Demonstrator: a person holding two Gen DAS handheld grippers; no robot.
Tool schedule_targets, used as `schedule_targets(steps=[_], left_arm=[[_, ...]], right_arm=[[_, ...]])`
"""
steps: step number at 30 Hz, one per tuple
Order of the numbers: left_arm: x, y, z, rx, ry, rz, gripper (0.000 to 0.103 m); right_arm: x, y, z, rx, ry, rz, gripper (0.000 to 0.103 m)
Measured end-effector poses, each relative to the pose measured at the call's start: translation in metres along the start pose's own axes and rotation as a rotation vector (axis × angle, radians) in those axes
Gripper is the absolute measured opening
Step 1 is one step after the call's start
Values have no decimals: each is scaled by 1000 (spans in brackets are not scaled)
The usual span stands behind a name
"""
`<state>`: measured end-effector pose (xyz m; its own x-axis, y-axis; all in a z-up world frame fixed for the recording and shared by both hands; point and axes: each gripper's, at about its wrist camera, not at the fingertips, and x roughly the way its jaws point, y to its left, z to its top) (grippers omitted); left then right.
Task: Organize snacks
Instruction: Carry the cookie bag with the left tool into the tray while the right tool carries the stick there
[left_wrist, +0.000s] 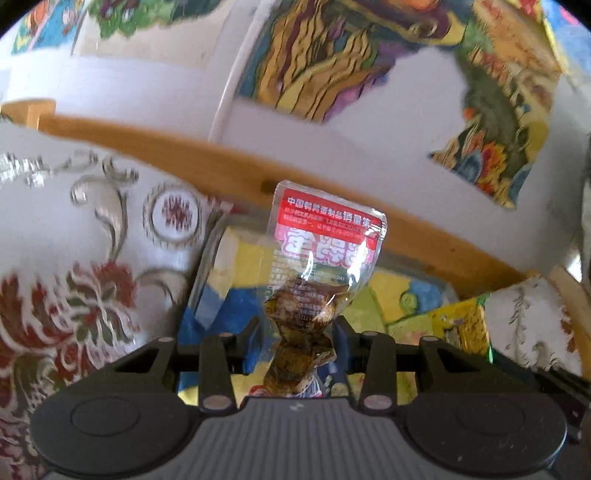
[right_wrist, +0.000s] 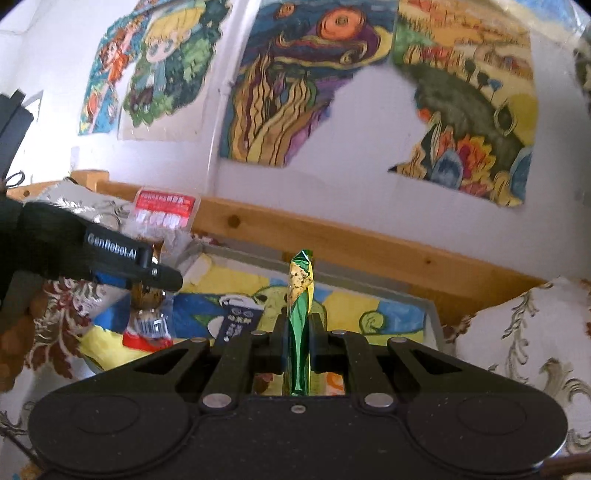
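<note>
clear snack packet (left_wrist: 325, 258) with a red printed top and brown food inside stands upright in the centre of the left wrist frame, its lower end pinched in the left gripper (left_wrist: 295, 332), whose fingers are closed partway onto it. same packet shows at the left of the right wrist frame, red label up, clamped by the left gripper there (right_wrist: 155, 273). green foil snack packet (right_wrist: 301, 314) stands edge-on in the centre of the right wrist frame, squeezed between the right gripper (right_wrist: 299, 332) fingers, which are nearly together on it, its yellow speckled top poking above the fingertips. both packets are held above a shallow tray (right_wrist: 432, 317) with a yellow, blue and green cartoon picture on its bottom. a dark blue packet (right_wrist: 236, 325) and a red and white packet (right_wrist: 147, 332) lie in the tray, lower left of the right wrist frame. floral embroidered cushions (left_wrist: 74, 258) sit left and right of the tray. wooden rail (right_wrist: 369, 240) runs behind, white wall above with colourful torn paintings (right_wrist: 288, 85).
</note>
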<state>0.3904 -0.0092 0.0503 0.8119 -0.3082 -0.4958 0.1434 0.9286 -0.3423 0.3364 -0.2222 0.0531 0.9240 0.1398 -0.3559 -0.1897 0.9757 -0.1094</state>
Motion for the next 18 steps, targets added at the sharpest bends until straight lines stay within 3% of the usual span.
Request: schedule_targets(steps=[7,18], left_arm=[[22,4,-11,3,42,-1,44],[27,0,-14,15,6,19,46]], right_arm=[[23,-1,-16,28,54,11,11],[32,-7,-27,67,96,11,11]])
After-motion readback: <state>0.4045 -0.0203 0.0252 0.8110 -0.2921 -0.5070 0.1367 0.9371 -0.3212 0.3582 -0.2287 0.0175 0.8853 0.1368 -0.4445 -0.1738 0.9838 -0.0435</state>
